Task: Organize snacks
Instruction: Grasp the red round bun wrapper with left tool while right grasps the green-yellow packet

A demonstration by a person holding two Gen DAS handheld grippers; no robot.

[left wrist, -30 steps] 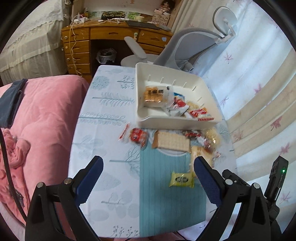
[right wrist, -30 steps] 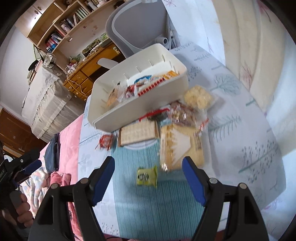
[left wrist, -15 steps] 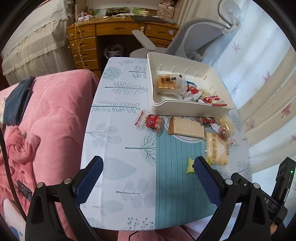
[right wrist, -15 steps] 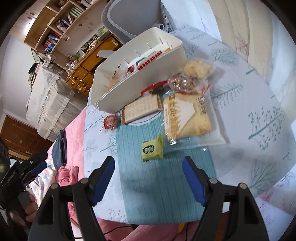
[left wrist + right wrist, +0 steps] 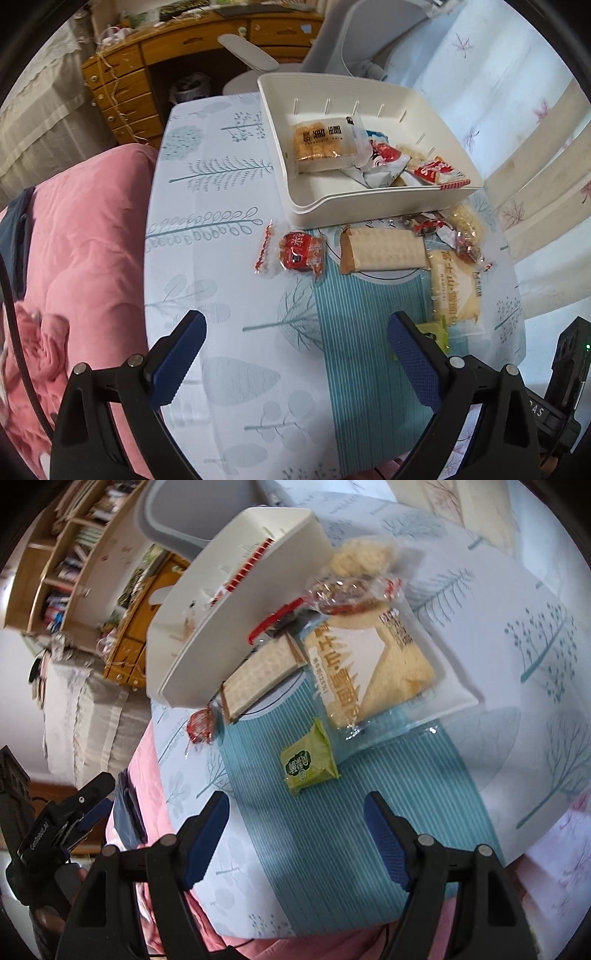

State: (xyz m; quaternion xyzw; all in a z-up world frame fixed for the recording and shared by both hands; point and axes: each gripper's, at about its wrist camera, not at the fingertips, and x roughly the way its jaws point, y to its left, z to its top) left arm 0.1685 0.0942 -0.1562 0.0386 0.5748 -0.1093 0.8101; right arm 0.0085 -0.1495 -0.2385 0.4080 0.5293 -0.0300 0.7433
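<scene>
A white bin point(image 5: 369, 206) holds several snack packs at the table's far side; it also shows in the right wrist view point(image 5: 207, 635). In front of it lie a red snack point(image 5: 301, 253), a beige cracker pack point(image 5: 382, 249), a large yellow cake pack point(image 5: 369, 664), a clear pack with red ends point(image 5: 347, 594) and a small green packet point(image 5: 308, 762). My left gripper point(image 5: 295, 350) is open and empty, hovering near the table's front. My right gripper point(image 5: 295, 830) is open and empty, just short of the green packet.
The table point(image 5: 221, 258) has a leaf-print cloth with a teal striped panel. A pink quilt point(image 5: 74, 258) lies at the left. A grey office chair point(image 5: 354, 44) and a wooden desk point(image 5: 147, 74) stand behind the table. Curtains point(image 5: 517, 110) hang on the right.
Both grippers have moved down and closer to the table. The right gripper has closed in on the green packet. Both stay open.
</scene>
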